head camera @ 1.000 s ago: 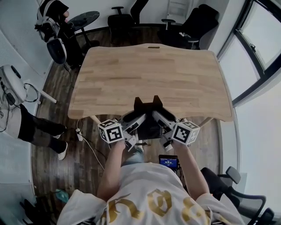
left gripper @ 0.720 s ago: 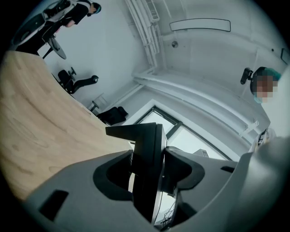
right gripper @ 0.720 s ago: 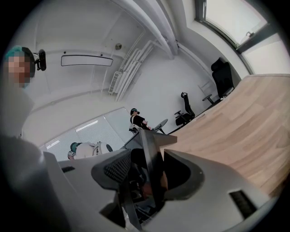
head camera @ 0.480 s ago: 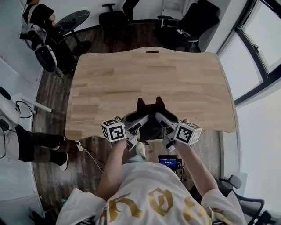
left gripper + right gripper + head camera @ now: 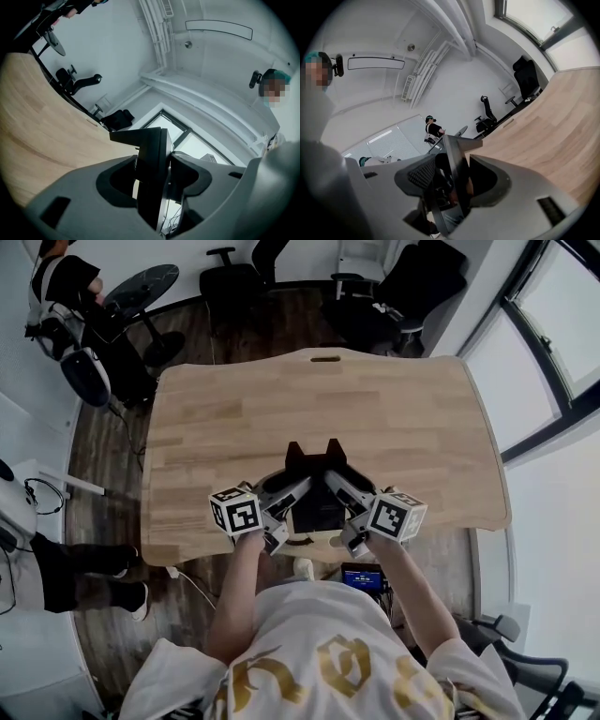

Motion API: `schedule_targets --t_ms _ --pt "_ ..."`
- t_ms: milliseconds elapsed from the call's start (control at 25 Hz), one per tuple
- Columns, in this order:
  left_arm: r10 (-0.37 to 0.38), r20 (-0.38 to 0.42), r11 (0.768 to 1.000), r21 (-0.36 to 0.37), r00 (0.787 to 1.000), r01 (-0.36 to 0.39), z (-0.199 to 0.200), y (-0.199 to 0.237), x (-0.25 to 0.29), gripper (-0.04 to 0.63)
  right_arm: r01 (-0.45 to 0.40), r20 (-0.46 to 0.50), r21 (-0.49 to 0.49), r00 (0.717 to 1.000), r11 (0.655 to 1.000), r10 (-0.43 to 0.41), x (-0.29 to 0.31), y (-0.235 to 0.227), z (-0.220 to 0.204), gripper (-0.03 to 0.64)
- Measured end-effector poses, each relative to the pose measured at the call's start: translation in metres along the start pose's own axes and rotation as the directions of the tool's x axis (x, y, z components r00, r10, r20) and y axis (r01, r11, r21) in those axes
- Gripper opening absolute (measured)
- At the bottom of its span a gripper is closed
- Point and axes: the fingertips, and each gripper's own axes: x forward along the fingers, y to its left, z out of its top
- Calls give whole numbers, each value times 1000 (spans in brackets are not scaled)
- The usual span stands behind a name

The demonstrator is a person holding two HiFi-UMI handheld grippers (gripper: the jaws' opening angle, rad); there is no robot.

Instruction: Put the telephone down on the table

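Telephone (image 5: 317, 507) gripped from both sides by a person with a tool in each hand. The left gripper (image 5: 286, 495) has its jaws closed on the black set's left edge, and the right gripper (image 5: 349, 493) is clamped on its right edge, pads pressing the casing. The set hangs at the middle of the wooden table's (image 5: 403, 409) near edge, its two raised prongs pointing toward the far edge. Whether its base touches the wood cannot be told. Black office chairs (image 5: 234, 277) stand beyond the far edge, and another person (image 5: 56, 282) is past the far left corner.
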Motion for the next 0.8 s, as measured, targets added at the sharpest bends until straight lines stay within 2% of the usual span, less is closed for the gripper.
schedule_targets --t_ms 280,600,800 --pt "-32 -24 999 21 999 33 10 0 9 207 18 37 25 999 1000 -19 0 -1 12 219" --pt "-40 0 999 -8 999 40 13 10 18 207 23 14 2 1000 1000 -23 7 -11 19 218" --pt "-51 -15 998 -33 999 50 16 17 26 219 15 30 19 999 1000 -15 10 -17 21 216"
